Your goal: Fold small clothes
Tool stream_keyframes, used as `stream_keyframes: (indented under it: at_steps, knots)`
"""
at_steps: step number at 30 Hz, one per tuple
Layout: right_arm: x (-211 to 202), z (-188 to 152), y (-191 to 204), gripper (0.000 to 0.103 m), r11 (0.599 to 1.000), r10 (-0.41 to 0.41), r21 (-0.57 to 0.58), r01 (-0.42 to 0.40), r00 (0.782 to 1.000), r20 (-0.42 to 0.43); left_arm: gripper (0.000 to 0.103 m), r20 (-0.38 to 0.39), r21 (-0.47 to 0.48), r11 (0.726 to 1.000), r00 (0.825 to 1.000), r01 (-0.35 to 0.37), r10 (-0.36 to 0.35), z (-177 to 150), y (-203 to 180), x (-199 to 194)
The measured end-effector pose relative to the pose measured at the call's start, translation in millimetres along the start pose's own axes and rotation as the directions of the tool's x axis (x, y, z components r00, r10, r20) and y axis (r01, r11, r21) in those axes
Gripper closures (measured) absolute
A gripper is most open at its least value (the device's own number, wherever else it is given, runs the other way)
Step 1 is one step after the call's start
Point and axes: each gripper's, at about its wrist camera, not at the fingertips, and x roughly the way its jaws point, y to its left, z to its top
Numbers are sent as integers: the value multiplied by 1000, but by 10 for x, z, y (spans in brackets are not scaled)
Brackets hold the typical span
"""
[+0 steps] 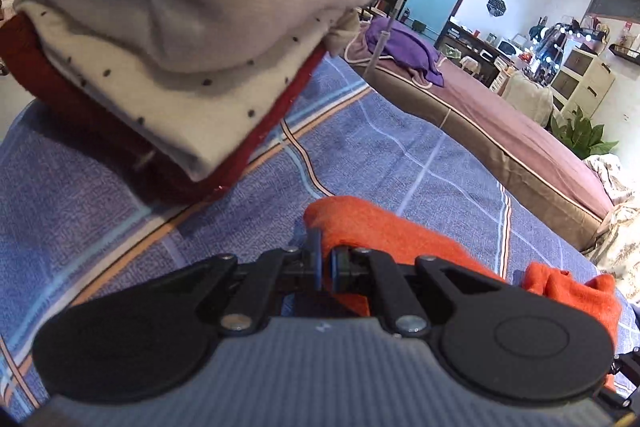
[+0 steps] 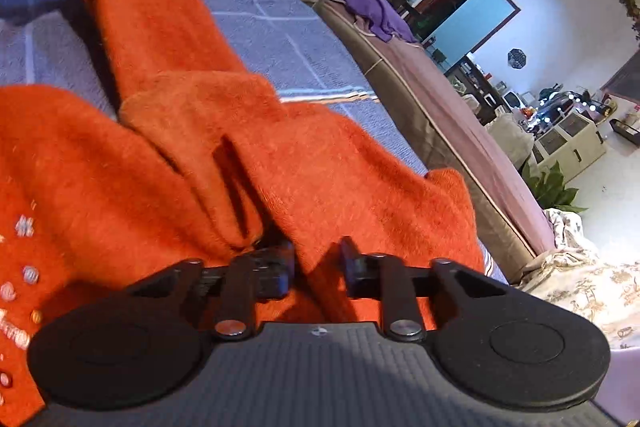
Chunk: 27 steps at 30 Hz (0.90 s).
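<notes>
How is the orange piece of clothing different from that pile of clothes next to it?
The orange garment lies loose and rumpled; the stack of clothes is neatly folded. The orange garment is one piece; the stack has beige, dotted cream and dark red layers. A gripper pinches the orange garment; nothing grips the stack. Both rest on the blue checked sheet.
</notes>
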Motion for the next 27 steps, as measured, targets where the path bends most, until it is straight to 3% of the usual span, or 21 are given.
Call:
stream_keyframes:
  at_steps: [3,6,10,14,17,21,27]
  knots:
    - [-108,-17,-327,97,986,23,167,-27,999,24,99,-8,-15,1000,1000,-9,9,24,50,15]
    - [-320,-136,-845,97,943,-45,331,23,997,61,99,-8,0,1000,1000,-23,23,0,62,0]
    - [-507,-656,-1721,98,823,-191,542,172,981,-21,99,-8,-16,999,999,-32,32,-10,114,-27]
    - [-673,-1406,-2454,98,657,-314,655,373,926,-211,99,-7,-19,999,999,-40,40,26,144,-10]
    - [-800,-1853,-2749,98,587,-370,644,490,870,-326,99,-2,-5,998,998,-55,55,59,116,42]
    - [-912,-2302,-2888,98,550,-395,588,593,805,-442,99,3,7,997,997,-71,71,101,82,80]
    - [-923,-2708,-2924,98,546,-393,516,660,746,-538,99,5,52,995,996,-89,89,125,55,70]
